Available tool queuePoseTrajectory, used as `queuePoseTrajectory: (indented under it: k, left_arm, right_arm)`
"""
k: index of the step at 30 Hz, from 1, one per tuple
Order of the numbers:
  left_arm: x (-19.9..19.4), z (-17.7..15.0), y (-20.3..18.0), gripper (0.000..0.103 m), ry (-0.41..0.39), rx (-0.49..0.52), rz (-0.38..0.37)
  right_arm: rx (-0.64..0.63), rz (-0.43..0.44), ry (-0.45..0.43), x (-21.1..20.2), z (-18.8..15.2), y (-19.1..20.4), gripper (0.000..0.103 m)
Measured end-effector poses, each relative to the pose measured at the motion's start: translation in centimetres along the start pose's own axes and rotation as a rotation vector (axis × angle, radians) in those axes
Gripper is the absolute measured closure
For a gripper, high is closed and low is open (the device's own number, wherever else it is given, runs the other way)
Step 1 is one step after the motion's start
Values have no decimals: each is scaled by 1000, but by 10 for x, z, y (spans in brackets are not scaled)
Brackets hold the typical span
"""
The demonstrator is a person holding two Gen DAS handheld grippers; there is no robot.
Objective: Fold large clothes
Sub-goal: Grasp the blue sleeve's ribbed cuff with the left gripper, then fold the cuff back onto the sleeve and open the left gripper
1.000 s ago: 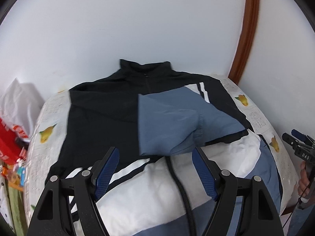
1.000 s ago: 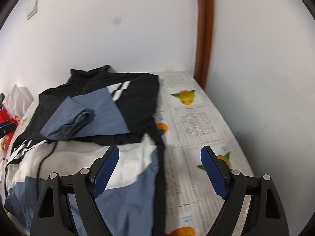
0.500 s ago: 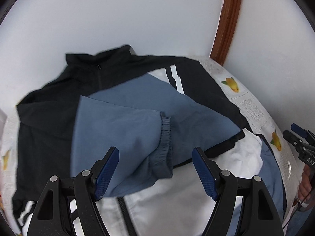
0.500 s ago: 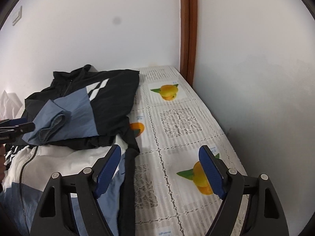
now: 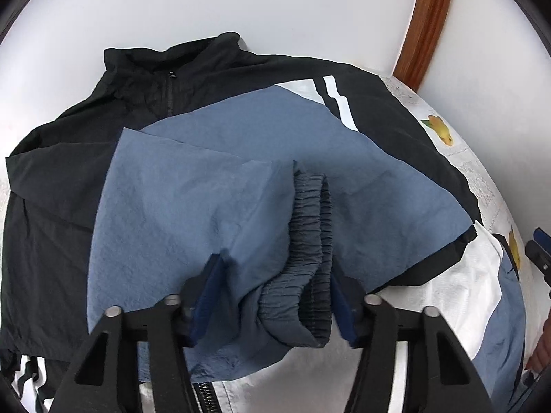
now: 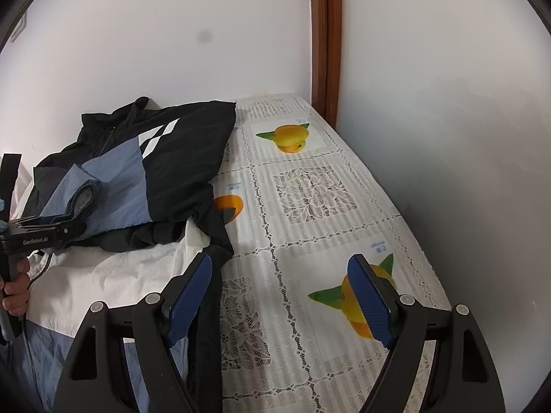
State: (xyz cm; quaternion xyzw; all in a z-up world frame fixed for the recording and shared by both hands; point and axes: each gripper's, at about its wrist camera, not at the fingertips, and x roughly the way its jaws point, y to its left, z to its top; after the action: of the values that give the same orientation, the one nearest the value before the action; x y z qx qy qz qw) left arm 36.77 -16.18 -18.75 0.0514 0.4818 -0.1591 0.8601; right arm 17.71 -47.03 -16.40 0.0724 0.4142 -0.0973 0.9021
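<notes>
The jacket (image 5: 58,179) was black across its collar and shoulders, with slate-blue sleeves (image 5: 179,213), two white stripes at the upper right of the left wrist view, and white and blue panels lower down. The tablecloth (image 6: 310,213) was white lace-patterned, printed with yellow-orange fruit and green leaves. Both grippers had black frames and dark blue pads (image 6: 187,296). The wall (image 6: 155,34) was white, its trim (image 6: 325,34) reddish brown.
</notes>
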Motion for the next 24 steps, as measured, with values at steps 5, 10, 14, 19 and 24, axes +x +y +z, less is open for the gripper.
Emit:
queuePoseTrajectory:
  k: [5,10,14,19,24]
  left_arm:
    - [-18,5,9,88,-27,-3,-53]
    - [-58,10,40,89,-100,-54,-52]
    - [-98,6,85,89,-167,-124,-15]
    - [-132,-6,147,89,-221,-235,35]
    - [-130,-25,199,89,-196,-340,79]
  right_arm:
    - [-26,-4,-9,-11,0,11,23]
    - [-73,7,-28,-28,6,36,23]
    - [-122,31,-70,-43,18,69,23]
    - [-161,74,-93,-47,28,107,23]
    - [-204,97,-84,-39,32,140,23]
